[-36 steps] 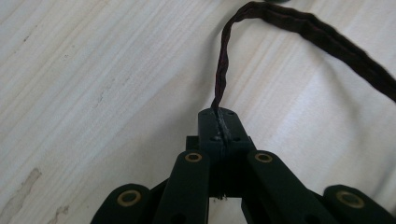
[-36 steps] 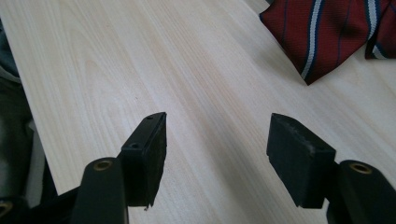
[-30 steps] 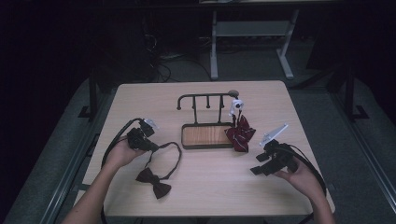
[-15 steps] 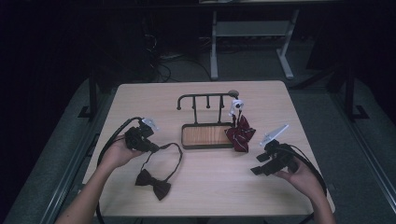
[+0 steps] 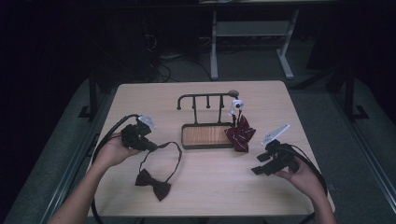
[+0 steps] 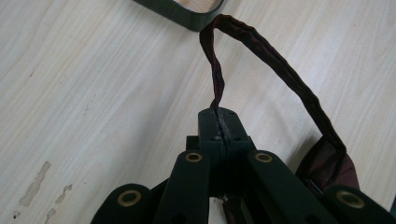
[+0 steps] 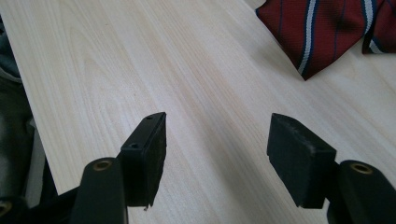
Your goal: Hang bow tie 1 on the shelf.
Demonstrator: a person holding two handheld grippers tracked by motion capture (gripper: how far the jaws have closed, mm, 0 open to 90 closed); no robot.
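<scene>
Dark room all round, pale wooden tabletop [image 5: 205, 191] lit in the middle. At nine o'clock the left tongs [image 5: 150, 145] are pinched tight on the strap [image 6: 261, 49] of the dark bow tie [image 5: 153, 182], whose bow lies at seven o'clock. Risk there: it's a thin pinch, so a quick lift could let the strap slide out, or the loop could snag the hook stand [image 5: 208, 122] at centre. A striped tie [image 5: 240, 135] hangs off that stand's right end. At four o'clock the right tongs [image 5: 259, 168] sit wide, holding nothing. Count: two tongs, two ties, one stand.
</scene>
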